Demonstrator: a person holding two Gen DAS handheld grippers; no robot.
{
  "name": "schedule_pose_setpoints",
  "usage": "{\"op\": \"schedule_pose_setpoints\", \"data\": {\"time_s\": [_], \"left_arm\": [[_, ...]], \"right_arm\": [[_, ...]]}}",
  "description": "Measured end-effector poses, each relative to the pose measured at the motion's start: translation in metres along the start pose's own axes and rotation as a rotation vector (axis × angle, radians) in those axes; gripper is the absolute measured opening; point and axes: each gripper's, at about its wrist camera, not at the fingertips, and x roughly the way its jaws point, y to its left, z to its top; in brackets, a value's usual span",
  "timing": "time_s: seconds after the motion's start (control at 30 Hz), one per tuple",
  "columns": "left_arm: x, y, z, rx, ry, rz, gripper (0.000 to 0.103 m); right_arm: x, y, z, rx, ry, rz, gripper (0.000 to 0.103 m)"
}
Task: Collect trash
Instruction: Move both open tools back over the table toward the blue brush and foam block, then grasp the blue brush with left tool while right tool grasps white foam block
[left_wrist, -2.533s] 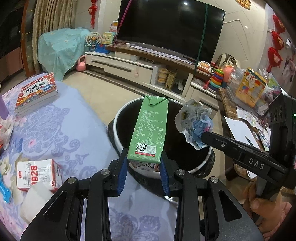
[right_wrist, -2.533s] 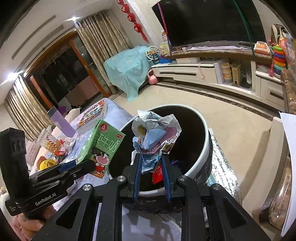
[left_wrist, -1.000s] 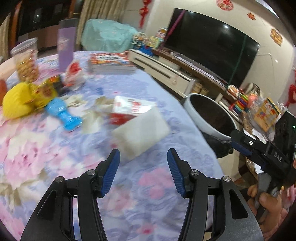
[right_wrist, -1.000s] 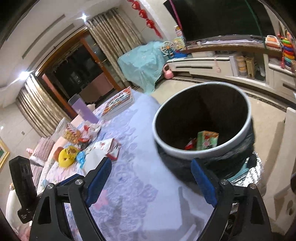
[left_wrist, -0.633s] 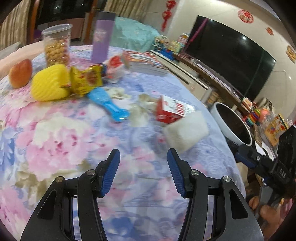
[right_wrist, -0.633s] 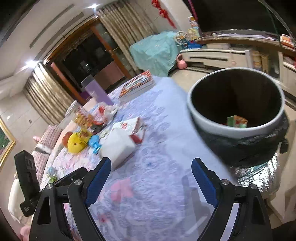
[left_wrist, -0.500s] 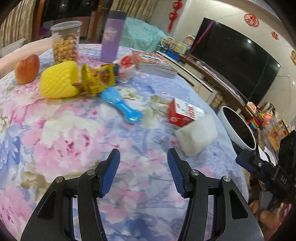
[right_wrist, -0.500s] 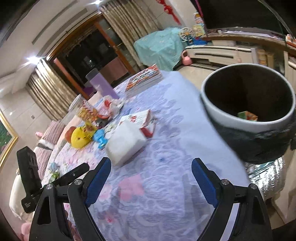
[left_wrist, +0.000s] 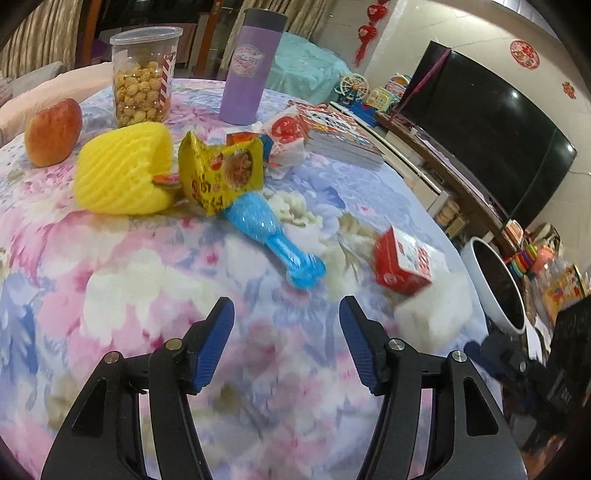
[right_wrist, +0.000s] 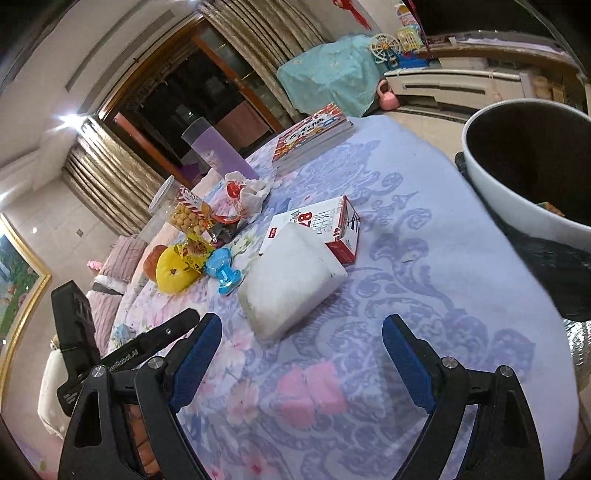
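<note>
While both grippers are held above the flowered tablecloth (left_wrist: 122, 280), nothing is gripped by either. The left gripper (left_wrist: 286, 341) is seen with its blue pads apart and bare cloth between them; its jaws have just been opening a little further. The right gripper (right_wrist: 301, 360) is spread wider, again with only cloth between its pads.

Places are given from the red carton (left_wrist: 402, 260), which lies on its side on the cloth. Touching it, on the side nearer the grippers, a white foam block (right_wrist: 291, 275) is laid. Beyond the carton (toward the middle of the table) a blue plastic toy (left_wrist: 273, 234) is found, and past that a yellow snack wrapper (left_wrist: 221, 171) leans against a yellow foam fruit net (left_wrist: 122, 170). Further off, a crumpled white-and-red wrapper (left_wrist: 284, 138) is seen beside a stack of books (left_wrist: 340, 134), with an apple (left_wrist: 53, 133), a clear jar of snacks (left_wrist: 142, 86) and a purple tumbler (left_wrist: 247, 70) standing behind. On the opposite side of the carton, off the table edge, the white bin with its black liner (right_wrist: 524, 177) stands, and some trash is glimpsed at its bottom.
</note>
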Motion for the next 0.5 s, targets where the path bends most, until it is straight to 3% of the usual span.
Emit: {"op": "schedule_pose_setpoints", "data": {"time_s": [0.23, 0.4, 0.47, 0.5], "left_arm": [[0.034, 0.005, 0.022, -0.042, 0.049, -0.021, 0.060], [0.048, -0.007, 0.029, 0.021, 0.033, 0.039, 0.058], [0.050, -0.010, 0.027, 0.053, 0.029, 0.060, 0.043], [0.049, -0.011, 0.026, 0.061, 0.030, 0.059, 0.029]], "right_arm": [[0.014, -0.010, 0.008, 0.056, 0.010, 0.024, 0.090], [0.022, -0.010, 0.013, 0.064, 0.008, 0.041, 0.091], [0.025, -0.008, 0.014, 0.063, 0.013, 0.046, 0.089], [0.027, -0.006, 0.014, 0.057, 0.014, 0.048, 0.088]]}}
